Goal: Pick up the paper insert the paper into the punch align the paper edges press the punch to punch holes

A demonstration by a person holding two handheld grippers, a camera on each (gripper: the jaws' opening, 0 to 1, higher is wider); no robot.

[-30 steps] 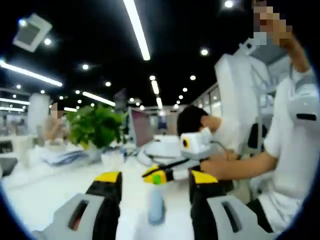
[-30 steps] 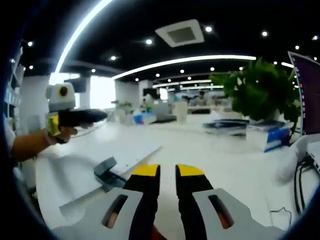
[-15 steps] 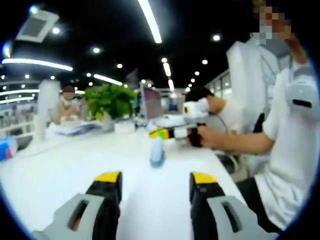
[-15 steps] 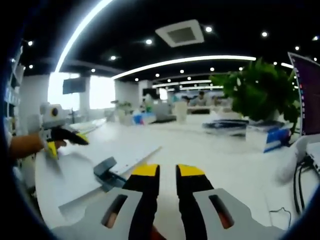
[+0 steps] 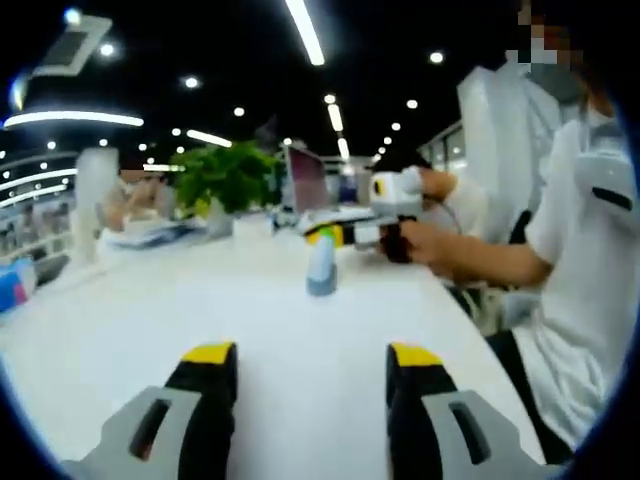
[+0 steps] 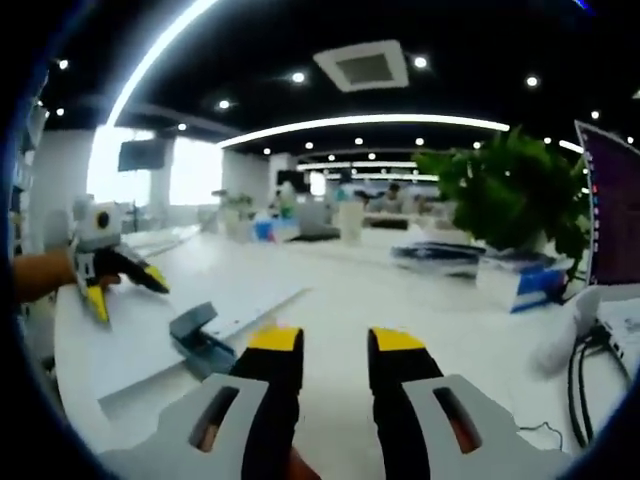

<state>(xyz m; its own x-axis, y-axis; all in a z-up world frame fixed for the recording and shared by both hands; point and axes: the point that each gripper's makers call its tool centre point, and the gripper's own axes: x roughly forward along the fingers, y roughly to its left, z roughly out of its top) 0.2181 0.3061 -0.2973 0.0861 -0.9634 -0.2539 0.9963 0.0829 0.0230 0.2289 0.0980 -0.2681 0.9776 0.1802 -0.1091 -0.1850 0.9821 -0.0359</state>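
Note:
In the right gripper view, a white sheet of paper (image 6: 140,335) lies flat on the white table, and a grey-blue hole punch (image 6: 200,342) sits on its near edge. My right gripper (image 6: 336,342) hovers low just right of the punch, open with nothing between its jaws. My left gripper (image 6: 125,292) is held at the far left over the sheet, its jaws spread. In the left gripper view, my left gripper (image 5: 312,355) is wide open above bare table. The punch (image 5: 320,265) stands further ahead, with the right gripper (image 5: 342,236) beside it in a person's hand.
A potted green plant (image 6: 515,190) and stacked papers (image 6: 525,275) stand at the back right, with a monitor (image 6: 610,200) and cables (image 6: 590,350) at the right edge. A person in white (image 5: 570,270) sits along the table's right side. Other people sit at distant desks.
The left gripper has come down from mid-air to just above the sheet. The right gripper's jaws have spread wider apart. The punch and paper have stayed put.

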